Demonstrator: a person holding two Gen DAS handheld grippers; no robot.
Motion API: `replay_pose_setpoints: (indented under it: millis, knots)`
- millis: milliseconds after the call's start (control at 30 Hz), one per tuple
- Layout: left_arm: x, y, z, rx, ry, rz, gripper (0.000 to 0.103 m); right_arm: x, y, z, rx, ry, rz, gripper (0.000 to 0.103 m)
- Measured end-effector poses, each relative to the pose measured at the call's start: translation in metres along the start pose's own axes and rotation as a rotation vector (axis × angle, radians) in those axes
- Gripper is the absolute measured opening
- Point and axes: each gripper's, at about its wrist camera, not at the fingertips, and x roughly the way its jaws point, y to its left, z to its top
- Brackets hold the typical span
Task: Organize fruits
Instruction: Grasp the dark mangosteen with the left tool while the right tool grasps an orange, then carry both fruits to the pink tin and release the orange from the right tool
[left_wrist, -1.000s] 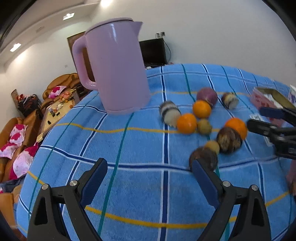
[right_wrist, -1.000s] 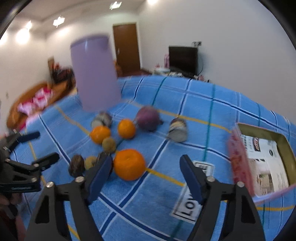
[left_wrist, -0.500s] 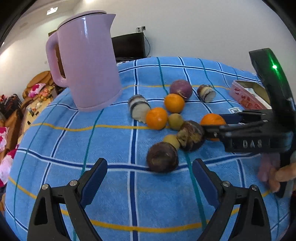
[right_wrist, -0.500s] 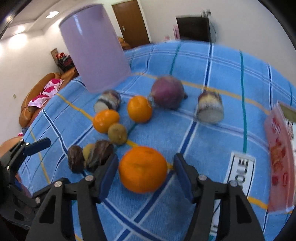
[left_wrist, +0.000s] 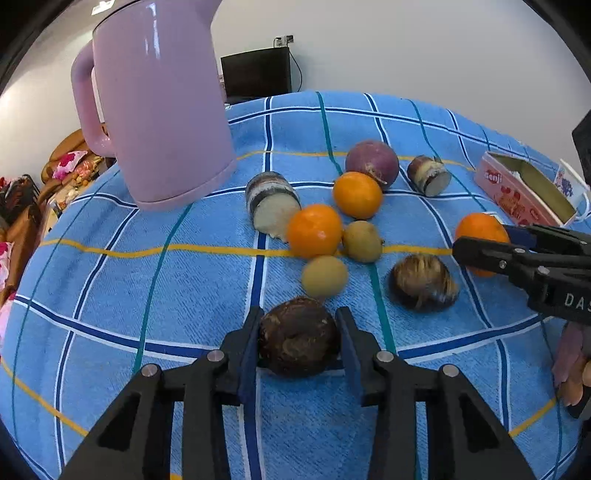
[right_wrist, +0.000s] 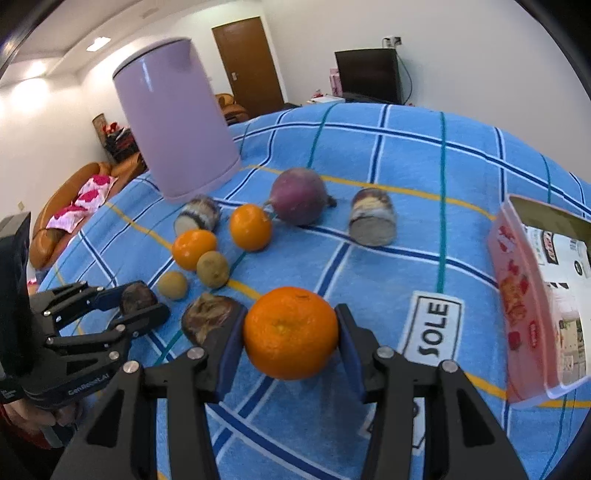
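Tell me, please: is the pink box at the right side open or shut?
Open. The pink box has no lid on top, and the right wrist view looks straight into it, where printed paper lies inside.

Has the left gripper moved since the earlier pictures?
Yes. The left gripper has advanced toward the pink kettle, and its fingers now close around the dark brown round fruit.

We're seeing a glossy, smooth pink kettle (left_wrist: 159, 103), probably plastic, on a woven checked cloth (left_wrist: 110, 295), plus a dimpled orange (right_wrist: 291, 333) and a rough, matt brown fruit (left_wrist: 297, 336).
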Motion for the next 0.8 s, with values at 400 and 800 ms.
replay_pose_setpoints:
  millis: [400, 800]
  knots:
    - [-0.042, -0.008, 0.011, -0.047, -0.168, -0.012, 0.041, -0.045, 0.006, 0.007, -0.024, -0.207, 0.028, 0.051]
    - [-0.044, -0.108, 0.065, 0.023, -0.269, -0.118, 0.042, -0.112, -0.050, 0.003, 0.008, -0.425, -0.185, 0.051]
